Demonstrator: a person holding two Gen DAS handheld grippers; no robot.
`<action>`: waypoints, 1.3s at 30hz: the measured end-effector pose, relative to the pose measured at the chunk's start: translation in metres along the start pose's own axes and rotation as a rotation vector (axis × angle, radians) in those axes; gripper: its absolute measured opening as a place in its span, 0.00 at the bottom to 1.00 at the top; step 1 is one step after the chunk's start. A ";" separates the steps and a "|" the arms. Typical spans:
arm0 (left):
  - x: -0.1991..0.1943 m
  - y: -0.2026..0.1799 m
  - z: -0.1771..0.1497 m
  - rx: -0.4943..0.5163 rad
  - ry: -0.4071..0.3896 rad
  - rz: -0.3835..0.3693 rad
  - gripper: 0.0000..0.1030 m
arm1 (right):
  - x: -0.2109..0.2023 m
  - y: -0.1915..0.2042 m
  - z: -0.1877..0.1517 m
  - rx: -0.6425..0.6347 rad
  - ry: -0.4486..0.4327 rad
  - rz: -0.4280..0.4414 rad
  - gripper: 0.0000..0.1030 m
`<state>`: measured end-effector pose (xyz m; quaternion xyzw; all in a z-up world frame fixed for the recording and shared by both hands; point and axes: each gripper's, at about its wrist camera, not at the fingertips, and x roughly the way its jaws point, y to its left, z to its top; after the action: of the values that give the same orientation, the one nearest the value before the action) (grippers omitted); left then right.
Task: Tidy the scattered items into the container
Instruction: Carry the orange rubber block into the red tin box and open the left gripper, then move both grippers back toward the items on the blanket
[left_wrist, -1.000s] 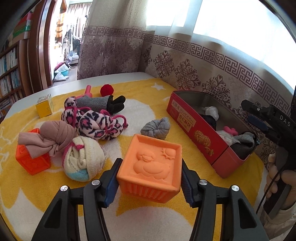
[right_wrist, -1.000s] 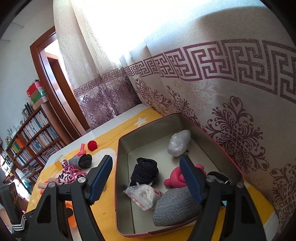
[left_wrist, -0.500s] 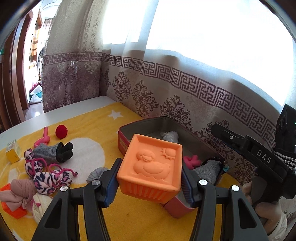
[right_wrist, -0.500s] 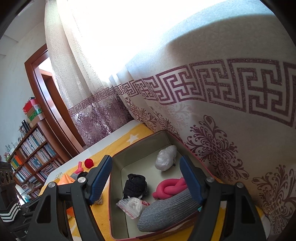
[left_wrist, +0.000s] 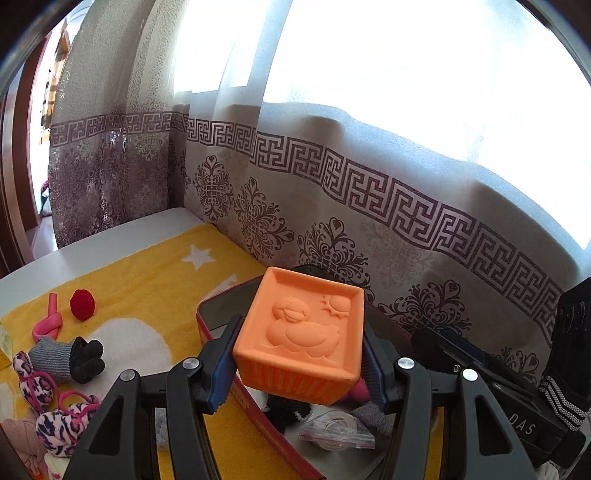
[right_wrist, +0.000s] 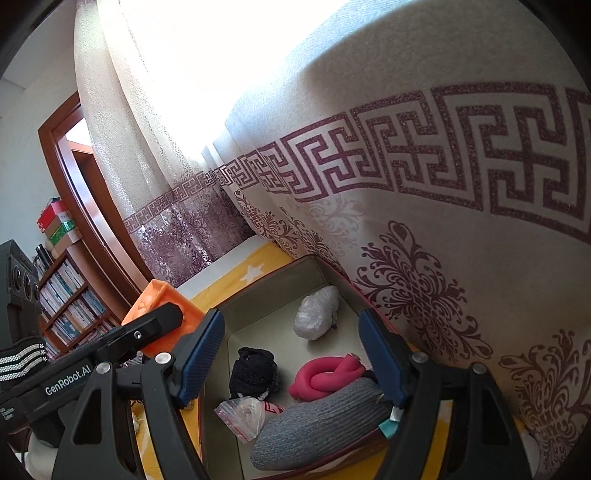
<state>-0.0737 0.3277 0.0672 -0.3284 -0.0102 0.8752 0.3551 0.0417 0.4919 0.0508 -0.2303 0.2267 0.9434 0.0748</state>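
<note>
Left gripper (left_wrist: 299, 365): jaws partly closed, blue pads pressed on both sides of the orange block (left_wrist: 301, 334), which bears a duck-and-sun relief on its upper face. The block is held in the air above the near end of the red tin (left_wrist: 221, 306), clear of its contents.

Right gripper (right_wrist: 291, 354): jaws spread wide with nothing between them, poised over the tin's interior. The left tool's body reads "GenRobot.AI" in the right wrist view; the right tool's body reads "DAS" in the left wrist view.

Inside the tin, near to far: a grey knitted roll (right_wrist: 317, 424), a clear zip bag (right_wrist: 243, 413), a black fabric bundle (right_wrist: 253, 371), a knotted pink tube (right_wrist: 327, 374) and a crumpled plastic bag (right_wrist: 317, 312).

On the yellow towel (left_wrist: 147, 288) over the bench, to the tin's left: leopard-print scrunchies (left_wrist: 55, 424), a grey-and-black glove (left_wrist: 70, 360), a second pink tube (left_wrist: 46, 325) and a red ball (left_wrist: 82, 303). Behind stands a patterned curtain (left_wrist: 369, 206).
</note>
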 end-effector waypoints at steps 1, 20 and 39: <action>0.003 0.001 0.001 -0.009 0.003 -0.006 0.58 | 0.001 -0.001 0.000 0.001 0.002 -0.003 0.76; -0.014 0.024 -0.007 -0.088 0.010 0.002 0.59 | 0.012 0.007 -0.010 -0.024 0.025 0.011 0.76; -0.087 0.081 -0.041 -0.199 -0.043 0.158 0.71 | 0.007 0.051 -0.027 -0.111 0.055 0.097 0.76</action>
<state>-0.0536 0.2035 0.0644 -0.3427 -0.0786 0.9021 0.2502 0.0337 0.4344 0.0460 -0.2486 0.1869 0.9503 0.0096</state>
